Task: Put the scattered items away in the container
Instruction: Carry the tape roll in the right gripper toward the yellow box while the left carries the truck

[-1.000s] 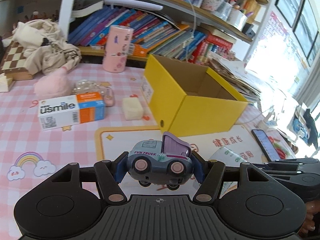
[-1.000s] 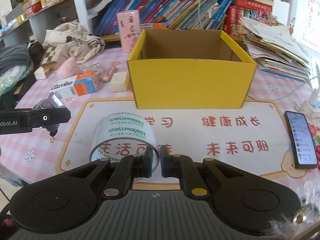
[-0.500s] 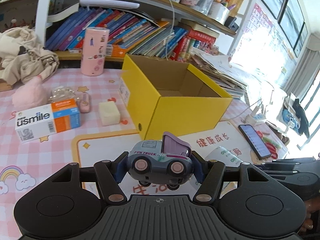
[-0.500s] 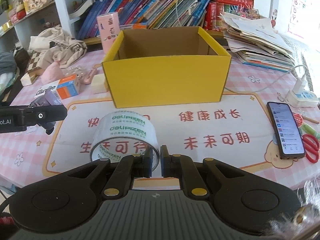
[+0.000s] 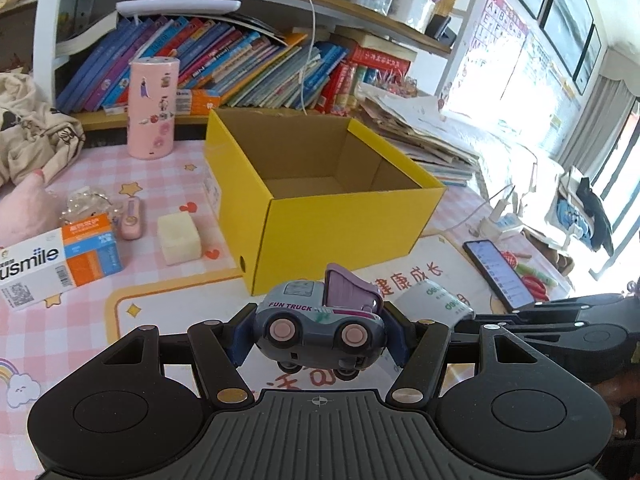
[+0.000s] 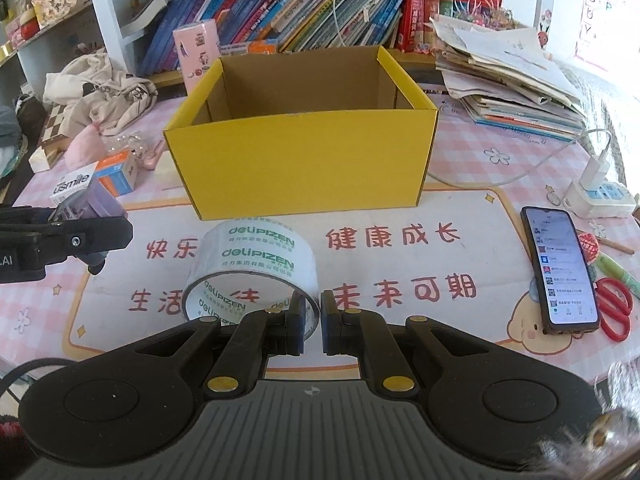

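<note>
Yellow box (image 6: pixel 304 168) nearer now, left gripper (image 5: pixel 318 330) clamping toy truck (image 5: pixel 320 324), right gripper (image 6: pixel 311 326) seemingly pinching tape roll (image 6: pixel 252 268)

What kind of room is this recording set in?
Most likely a child's study desk at home: a shelf of children's books, a pink checked tablecloth with cartoon prints, and a stack of papers.

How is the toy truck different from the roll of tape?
The toy truck is solid, grey-blue with pink wheels; the roll of tape is a clear hollow ring with green letters. The left gripper squeezes the truck from both ends, fingers wide apart; the right gripper pinches only the tape's thin wall, fingers nearly together. Both are held up in front of the yellow box, not yet inside.
</note>
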Demonstrator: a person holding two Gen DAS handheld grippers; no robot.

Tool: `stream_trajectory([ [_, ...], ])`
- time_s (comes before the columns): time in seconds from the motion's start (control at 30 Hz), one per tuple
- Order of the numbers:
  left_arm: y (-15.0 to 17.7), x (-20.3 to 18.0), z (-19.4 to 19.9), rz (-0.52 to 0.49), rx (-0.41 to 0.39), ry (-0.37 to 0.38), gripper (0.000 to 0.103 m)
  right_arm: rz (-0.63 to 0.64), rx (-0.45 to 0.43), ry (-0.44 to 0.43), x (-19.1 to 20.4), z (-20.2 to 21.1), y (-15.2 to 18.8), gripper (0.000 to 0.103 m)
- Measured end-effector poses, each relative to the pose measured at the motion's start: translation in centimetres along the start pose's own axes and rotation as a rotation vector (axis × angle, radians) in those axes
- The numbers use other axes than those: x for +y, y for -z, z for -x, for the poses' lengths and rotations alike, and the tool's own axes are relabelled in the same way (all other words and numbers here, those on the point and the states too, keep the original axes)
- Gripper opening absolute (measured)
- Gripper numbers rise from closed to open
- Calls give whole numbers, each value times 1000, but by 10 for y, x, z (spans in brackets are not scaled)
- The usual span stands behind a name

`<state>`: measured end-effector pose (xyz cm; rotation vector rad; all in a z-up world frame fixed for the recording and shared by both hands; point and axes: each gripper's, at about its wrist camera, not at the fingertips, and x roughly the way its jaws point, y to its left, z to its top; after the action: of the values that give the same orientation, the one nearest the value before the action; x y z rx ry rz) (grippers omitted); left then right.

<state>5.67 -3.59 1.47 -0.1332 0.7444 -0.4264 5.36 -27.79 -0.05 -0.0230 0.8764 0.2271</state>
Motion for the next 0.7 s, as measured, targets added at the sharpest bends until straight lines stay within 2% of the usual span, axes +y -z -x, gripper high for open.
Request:
stream_trajectory([
  [0.23, -11, -9, -6, 2, -11, -17, 64, 44, 7, -26, -13, -6, -13, 7],
  [0.3, -15, -12, -8, 0, -17, -21, 64, 65, -2, -37, -16, -5, -19, 3],
  [0.43, -23, -20, -11, -4, -34, -26, 64, 131, -14, -61, -21, -5, -30, 1],
  [0.7, -31, -23, -25, 34, -31, -81, 64, 155, 49, -110, -41, -30, -47, 5],
])
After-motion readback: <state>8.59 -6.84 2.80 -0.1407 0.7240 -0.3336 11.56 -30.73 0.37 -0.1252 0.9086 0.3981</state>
